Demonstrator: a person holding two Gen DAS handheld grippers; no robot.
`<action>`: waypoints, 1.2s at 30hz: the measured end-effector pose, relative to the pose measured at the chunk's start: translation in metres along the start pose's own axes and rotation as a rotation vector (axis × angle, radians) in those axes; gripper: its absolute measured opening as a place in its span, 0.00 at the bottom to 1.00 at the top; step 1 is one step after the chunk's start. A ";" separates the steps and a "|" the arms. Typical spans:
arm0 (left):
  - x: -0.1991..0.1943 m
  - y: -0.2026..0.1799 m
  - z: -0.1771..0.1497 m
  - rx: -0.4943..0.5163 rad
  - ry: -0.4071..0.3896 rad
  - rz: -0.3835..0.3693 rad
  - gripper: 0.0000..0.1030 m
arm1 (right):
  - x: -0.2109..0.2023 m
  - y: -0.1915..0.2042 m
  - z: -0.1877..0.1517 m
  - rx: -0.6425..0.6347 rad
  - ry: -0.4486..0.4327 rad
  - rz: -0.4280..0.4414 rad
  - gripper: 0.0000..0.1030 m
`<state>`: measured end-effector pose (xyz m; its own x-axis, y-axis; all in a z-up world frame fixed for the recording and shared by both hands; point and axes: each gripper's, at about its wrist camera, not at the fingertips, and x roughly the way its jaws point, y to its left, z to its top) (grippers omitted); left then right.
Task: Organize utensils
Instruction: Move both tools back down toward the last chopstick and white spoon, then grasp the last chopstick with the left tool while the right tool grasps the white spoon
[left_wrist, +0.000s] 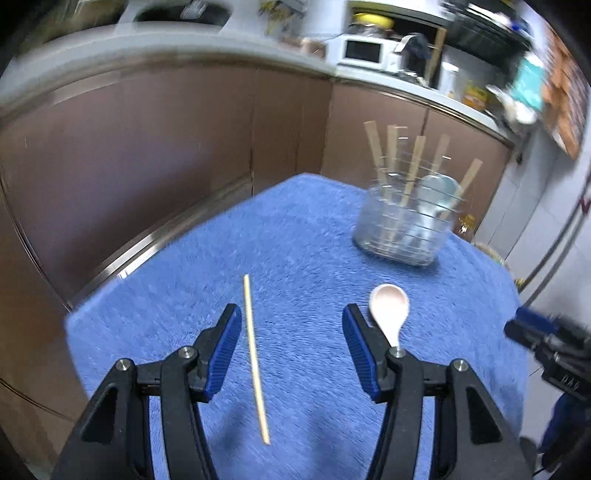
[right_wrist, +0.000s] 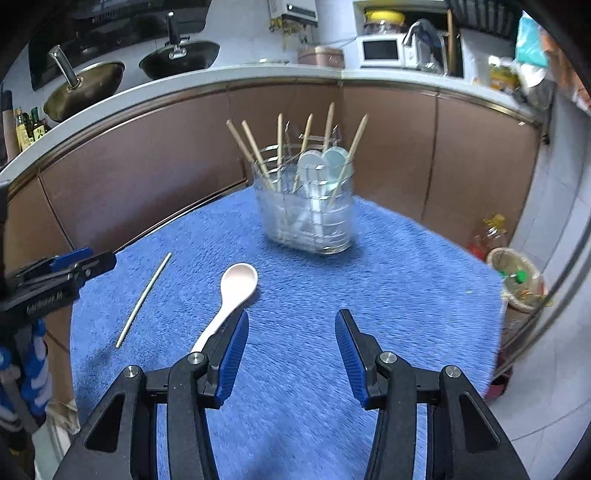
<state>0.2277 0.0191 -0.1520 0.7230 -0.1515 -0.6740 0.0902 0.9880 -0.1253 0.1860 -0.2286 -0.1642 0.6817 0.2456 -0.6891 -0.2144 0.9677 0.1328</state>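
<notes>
A blue fleecy cloth (left_wrist: 303, 236) covers the table, and past it runs a curved brown cabinet front under a pale counter (right_wrist: 229, 79) carrying two dark woks (right_wrist: 177, 59), a white microwave (right_wrist: 382, 51) and assorted jars. Ahead of both grippers, at the far end of the cloth, stands a clear plastic utensil holder with a wire frame (right_wrist: 310, 218), upright, already bearing several wooden chopsticks that lean outward and two pale spoons with their bowls up. The left gripper (left_wrist: 291, 350) hangs above the near part of the cloth, tilted downward, its blue-padded jaws spread wide and pinching nothing. A single thin wooden chopstick (left_wrist: 255, 358) lies flat on the cloth beneath the gap between them, close to the left pad, running away from the gripper and apart from both pads. A pale pink plastic spoon (left_wrist: 389, 306) lies bowl-up just outside the right pad of that gripper, its handle end hidden behind the finger. The right gripper (right_wrist: 291, 354) is likewise angled down over the cloth, jaws parted with only bare cloth between them; in its own view the spoon lies just beyond its left finger, handle toward it, and the chopstick lies farther left, near the other gripper's tip. Nothing stands between either gripper and the holder.
</notes>
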 end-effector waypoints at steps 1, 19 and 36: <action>0.008 0.011 0.003 -0.025 0.019 -0.022 0.53 | 0.008 -0.001 0.002 0.007 0.013 0.019 0.45; 0.121 0.060 0.030 -0.134 0.321 -0.191 0.31 | 0.136 -0.010 0.039 0.131 0.232 0.270 0.42; 0.119 0.039 0.023 -0.101 0.317 -0.179 0.01 | 0.139 0.022 0.048 -0.001 0.256 0.249 0.06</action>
<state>0.3330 0.0401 -0.2204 0.4524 -0.3386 -0.8250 0.1160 0.9396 -0.3220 0.3095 -0.1704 -0.2227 0.4107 0.4518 -0.7920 -0.3528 0.8797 0.3188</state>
